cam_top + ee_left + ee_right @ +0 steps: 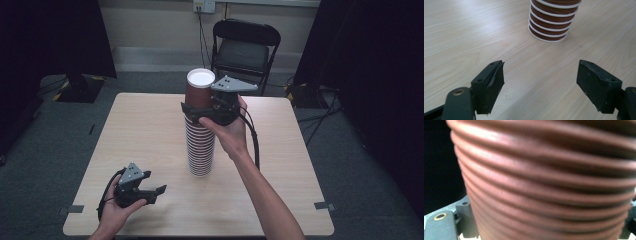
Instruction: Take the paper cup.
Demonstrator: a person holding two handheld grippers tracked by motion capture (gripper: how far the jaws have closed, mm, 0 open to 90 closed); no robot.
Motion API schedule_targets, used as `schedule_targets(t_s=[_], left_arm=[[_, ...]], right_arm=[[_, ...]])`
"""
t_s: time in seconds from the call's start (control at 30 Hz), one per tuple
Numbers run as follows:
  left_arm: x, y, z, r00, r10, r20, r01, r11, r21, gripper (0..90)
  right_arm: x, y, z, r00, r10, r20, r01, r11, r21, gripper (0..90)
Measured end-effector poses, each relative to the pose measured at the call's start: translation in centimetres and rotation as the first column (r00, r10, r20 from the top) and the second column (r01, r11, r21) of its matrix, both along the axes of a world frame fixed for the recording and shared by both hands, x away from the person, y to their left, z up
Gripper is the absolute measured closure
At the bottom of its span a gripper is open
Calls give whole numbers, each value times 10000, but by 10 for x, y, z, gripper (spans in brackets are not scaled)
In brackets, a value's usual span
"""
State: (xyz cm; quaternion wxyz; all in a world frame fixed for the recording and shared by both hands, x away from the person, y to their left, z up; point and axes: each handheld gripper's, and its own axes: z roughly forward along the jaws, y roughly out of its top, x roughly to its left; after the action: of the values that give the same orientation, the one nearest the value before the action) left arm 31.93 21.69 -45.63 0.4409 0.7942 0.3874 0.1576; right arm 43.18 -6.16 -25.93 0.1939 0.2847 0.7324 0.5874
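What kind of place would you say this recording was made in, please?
Probably a lab or studio set up for recording: a lone wooden table stands on grey carpet, dark curtains hang at both sides, and a black folding chair waits by a bare wall with a socket.

Ribbed matt paper cups – pale woodgrain tbl.

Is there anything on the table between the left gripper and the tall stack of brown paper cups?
No. Between the left gripper and the tall stack of brown paper cups lies bare light wooden table, as the left gripper view shows.
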Motion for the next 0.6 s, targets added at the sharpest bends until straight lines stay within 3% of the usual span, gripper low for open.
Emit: schedule_targets(t_s=[0.6], left_arm=[[1, 1, 0, 10000, 14, -21, -14, 10000, 40, 217]], right_arm=[[-1, 0, 2, 10000, -63, 70, 64, 10000, -55, 117]])
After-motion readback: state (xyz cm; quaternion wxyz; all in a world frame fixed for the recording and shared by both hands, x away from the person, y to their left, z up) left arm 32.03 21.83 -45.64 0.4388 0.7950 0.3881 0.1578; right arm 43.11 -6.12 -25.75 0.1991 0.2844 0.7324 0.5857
